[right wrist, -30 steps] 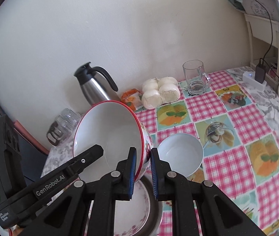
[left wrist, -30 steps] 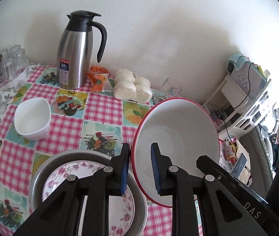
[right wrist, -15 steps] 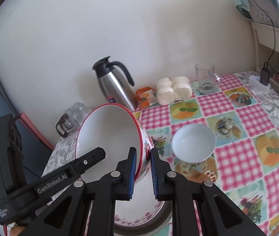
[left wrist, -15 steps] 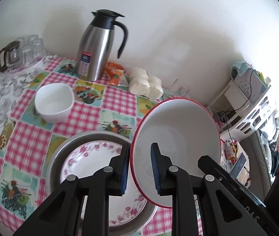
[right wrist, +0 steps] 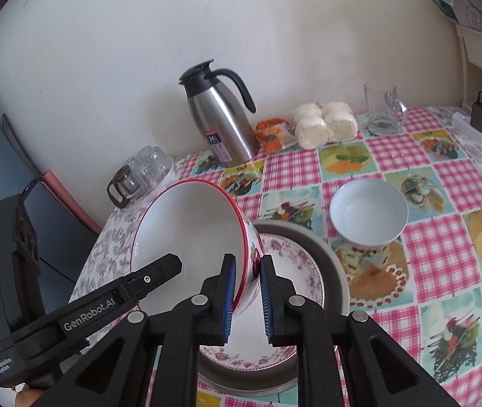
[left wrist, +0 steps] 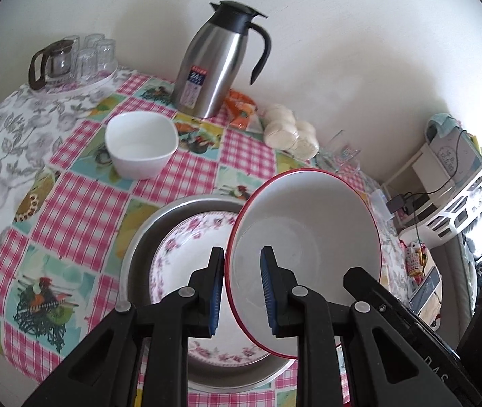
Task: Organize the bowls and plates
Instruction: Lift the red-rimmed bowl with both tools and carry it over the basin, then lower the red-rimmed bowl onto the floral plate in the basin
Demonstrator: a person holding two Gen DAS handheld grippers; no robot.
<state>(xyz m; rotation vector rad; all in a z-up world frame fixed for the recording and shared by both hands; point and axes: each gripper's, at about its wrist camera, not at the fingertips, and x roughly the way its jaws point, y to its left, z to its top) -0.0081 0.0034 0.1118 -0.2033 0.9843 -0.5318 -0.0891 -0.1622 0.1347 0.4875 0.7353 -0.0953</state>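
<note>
With both my left gripper (left wrist: 241, 291) and right gripper (right wrist: 246, 296) pinching opposite rims of the red-rimmed white ceramic bowl (left wrist: 308, 237), I should level it squarely over the pink-flowered plate (left wrist: 186, 247) before lowering.

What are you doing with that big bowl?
A person is tidying the dishes with a hand-held gripper in each hand. Both the left hand-held gripper and the right hand-held gripper pinch the rim of the big red-rimmed bowl from opposite sides. The bowl hangs tilted above a flowered plate that sits inside a metal pan. A small white bowl waits on the checkered tablecloth, not yet stacked.
</note>
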